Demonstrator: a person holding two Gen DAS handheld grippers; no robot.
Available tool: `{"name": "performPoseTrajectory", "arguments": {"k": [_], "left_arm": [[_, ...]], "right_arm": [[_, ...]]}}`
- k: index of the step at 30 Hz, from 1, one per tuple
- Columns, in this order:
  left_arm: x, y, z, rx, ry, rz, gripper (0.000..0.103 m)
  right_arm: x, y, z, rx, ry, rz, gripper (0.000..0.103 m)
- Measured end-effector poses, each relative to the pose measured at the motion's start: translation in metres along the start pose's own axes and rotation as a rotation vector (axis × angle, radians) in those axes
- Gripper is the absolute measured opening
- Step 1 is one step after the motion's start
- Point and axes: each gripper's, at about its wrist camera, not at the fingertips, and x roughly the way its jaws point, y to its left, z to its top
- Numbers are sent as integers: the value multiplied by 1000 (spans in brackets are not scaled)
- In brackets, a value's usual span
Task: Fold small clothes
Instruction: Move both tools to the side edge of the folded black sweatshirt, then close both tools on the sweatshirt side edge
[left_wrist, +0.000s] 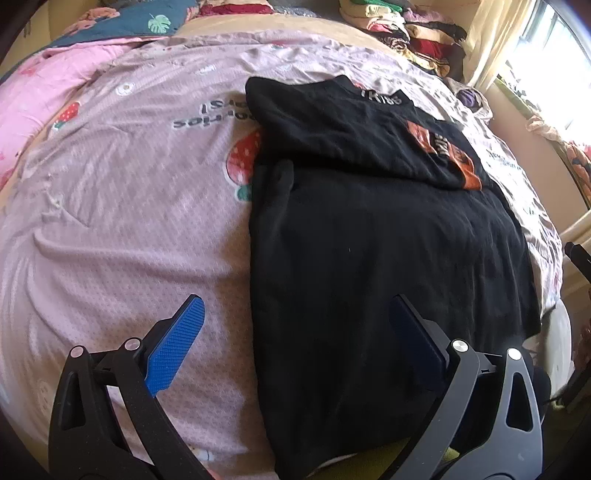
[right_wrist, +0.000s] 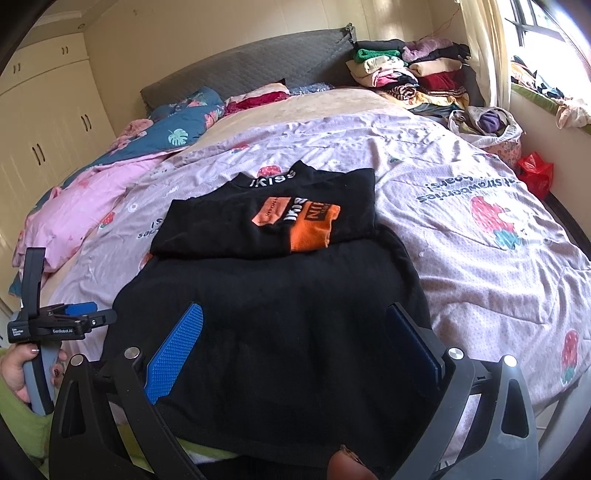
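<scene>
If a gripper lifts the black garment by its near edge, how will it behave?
The black garment would probably droop limply, as it lies soft and creased. The folded printed part on top would likely slide or unfold. It seems light; the bedspread barely dents.

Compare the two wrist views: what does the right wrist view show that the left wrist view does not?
Only the right: the headboard, wardrobe, red bag, and the hand holding the left gripper. Only the left: little beyond its own open fingers. Both: the black shirt, partly folded, the strawberry sheet and the stacked clothes.
</scene>
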Motion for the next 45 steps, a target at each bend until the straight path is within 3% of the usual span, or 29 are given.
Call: {"name": "performPoseTrajectory", "arguments": {"k": [19,26,38,42,45], "left_arm": [[4,5,-44,-3,63,-45,92],[6,2,-63,15,117,-96,54],[10,1,-86,30,145,-129,54],[11,7,-82,1,125,-139,42],[12,14,-80,-25,119,-157,33]], "right_arm": [[-9,-41,-52,43,102,-66,98],[-11,-50,-61,52,122,-82,98],[-6,-68,-87,81,209,-60,98],[-1,-74,-93,102,226,-58,94],[5,-84,-96,139,240,-59,84]]}}
